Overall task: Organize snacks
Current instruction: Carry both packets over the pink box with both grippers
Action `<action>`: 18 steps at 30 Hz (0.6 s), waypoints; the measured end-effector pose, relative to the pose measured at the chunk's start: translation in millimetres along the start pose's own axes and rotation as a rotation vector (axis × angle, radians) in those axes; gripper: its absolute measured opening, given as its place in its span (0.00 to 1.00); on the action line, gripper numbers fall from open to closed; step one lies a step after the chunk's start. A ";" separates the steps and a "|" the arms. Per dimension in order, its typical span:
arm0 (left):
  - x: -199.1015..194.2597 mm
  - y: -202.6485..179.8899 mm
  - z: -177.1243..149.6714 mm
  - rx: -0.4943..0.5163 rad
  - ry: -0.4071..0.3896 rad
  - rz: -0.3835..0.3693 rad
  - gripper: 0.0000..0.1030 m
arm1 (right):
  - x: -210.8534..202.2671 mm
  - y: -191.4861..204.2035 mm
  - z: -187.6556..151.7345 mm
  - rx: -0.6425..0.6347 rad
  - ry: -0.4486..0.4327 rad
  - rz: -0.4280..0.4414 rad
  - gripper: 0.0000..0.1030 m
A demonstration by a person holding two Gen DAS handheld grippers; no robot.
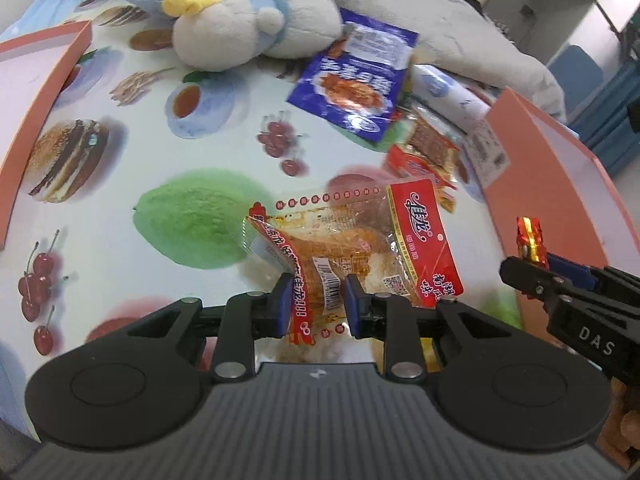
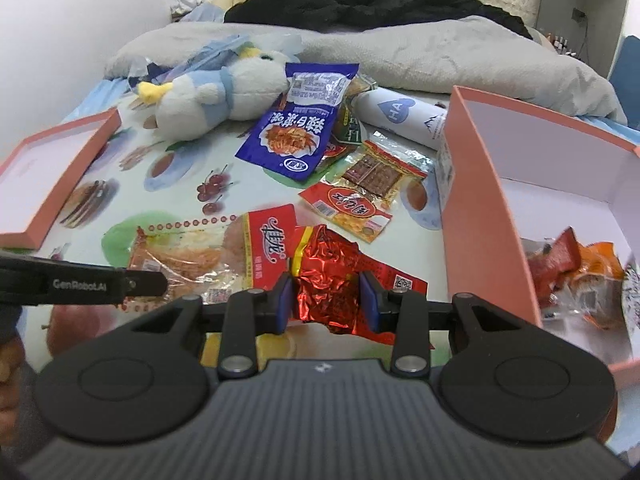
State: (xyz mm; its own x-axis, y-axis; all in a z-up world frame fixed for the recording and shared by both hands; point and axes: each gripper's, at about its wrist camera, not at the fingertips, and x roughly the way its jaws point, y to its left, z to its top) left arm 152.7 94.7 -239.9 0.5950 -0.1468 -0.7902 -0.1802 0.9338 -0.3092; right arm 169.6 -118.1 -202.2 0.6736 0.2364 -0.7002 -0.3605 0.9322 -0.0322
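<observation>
My left gripper (image 1: 316,302) is shut on a clear snack packet with a red header (image 1: 352,248), held just above the printed tablecloth; the same packet shows in the right wrist view (image 2: 192,256). My right gripper (image 2: 326,300) is shut on a crinkled red foil snack (image 2: 332,276), which also shows at the right in the left wrist view (image 1: 530,236). A pink box (image 2: 480,208) to the right holds several orange and red snack packets (image 2: 576,272). A blue packet (image 2: 296,136) and small red and clear packets (image 2: 360,188) lie on the table further ahead.
A pink box lid (image 2: 60,176) lies at the left. A white and blue plush toy (image 2: 212,92) and a white bottle (image 2: 400,116) lie at the back. Grey bedding (image 2: 440,56) and dark clothes lie beyond the table.
</observation>
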 end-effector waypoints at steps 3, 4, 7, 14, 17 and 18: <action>-6.8 -8.5 -3.4 0.020 -0.007 -0.004 0.29 | -9.2 -3.0 -2.7 0.021 -0.013 0.001 0.38; -9.2 -10.1 -3.7 0.018 -0.011 -0.008 0.29 | -11.3 -3.7 -2.9 0.024 -0.013 0.010 0.38; -15.7 -14.1 -2.9 0.017 -0.024 -0.012 0.28 | -18.1 -3.5 -2.3 0.023 -0.026 0.019 0.38; -33.3 -19.9 6.8 0.016 -0.054 -0.034 0.27 | -34.5 -6.3 8.8 0.024 -0.077 0.018 0.38; -41.7 -24.3 12.6 0.010 -0.073 -0.046 0.27 | -41.8 -7.9 15.9 0.024 -0.097 0.017 0.38; -44.8 -26.1 15.0 0.009 -0.080 -0.051 0.27 | -44.7 -8.5 18.6 0.024 -0.104 0.017 0.38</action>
State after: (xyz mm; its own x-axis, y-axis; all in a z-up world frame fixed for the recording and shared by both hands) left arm 142.5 81.8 -188.5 0.6640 -0.1680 -0.7286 -0.1410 0.9288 -0.3427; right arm 154.5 -131.5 -157.4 0.7316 0.2778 -0.6226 -0.3574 0.9340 -0.0032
